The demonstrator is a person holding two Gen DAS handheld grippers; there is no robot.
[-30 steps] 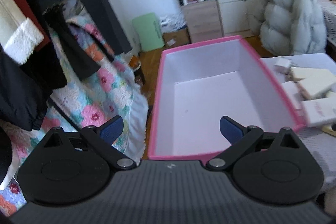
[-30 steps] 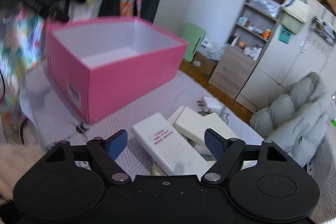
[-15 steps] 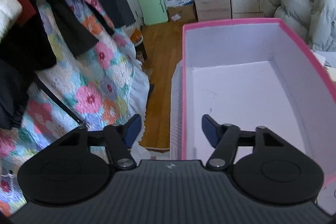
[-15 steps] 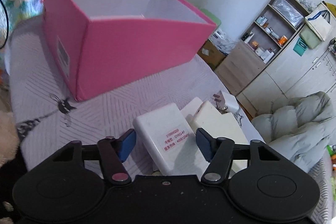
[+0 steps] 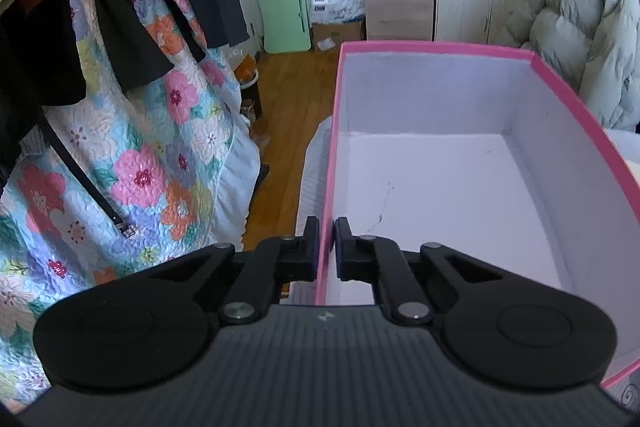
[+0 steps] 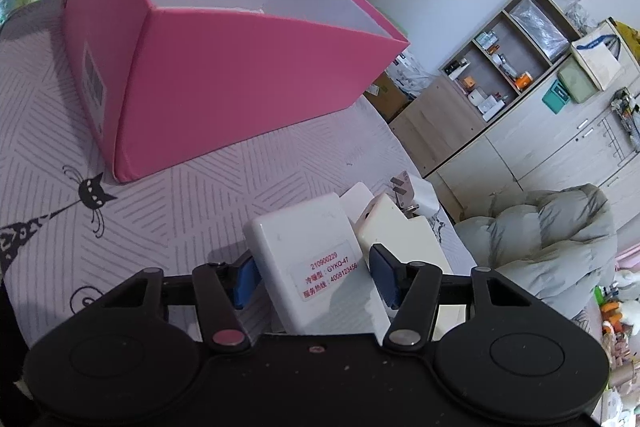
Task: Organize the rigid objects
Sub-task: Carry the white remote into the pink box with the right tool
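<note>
Left gripper [image 5: 327,243] pinching pink box [image 5: 440,195] wall, jaws clamped on rim. Right gripper [image 6: 314,277] straddling white labelled block [image 6: 316,263] beside box, jaws apart, not gripping yet. Box showing empty; cream blocks [image 6: 394,231] lying beside box too. Sorting barely starting, everything left.

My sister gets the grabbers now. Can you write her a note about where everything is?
Left gripper: shut on the pink box, pinching its left wall at the rim.
Right gripper: fingers around the white block with the red label, left pad touching; whether the right pad touches is unclear.
Other white blocks and a plug adapter lie beside it on the cat-print sheet.
Done: nothing in the box yet.
Left: put all pieces in.
</note>
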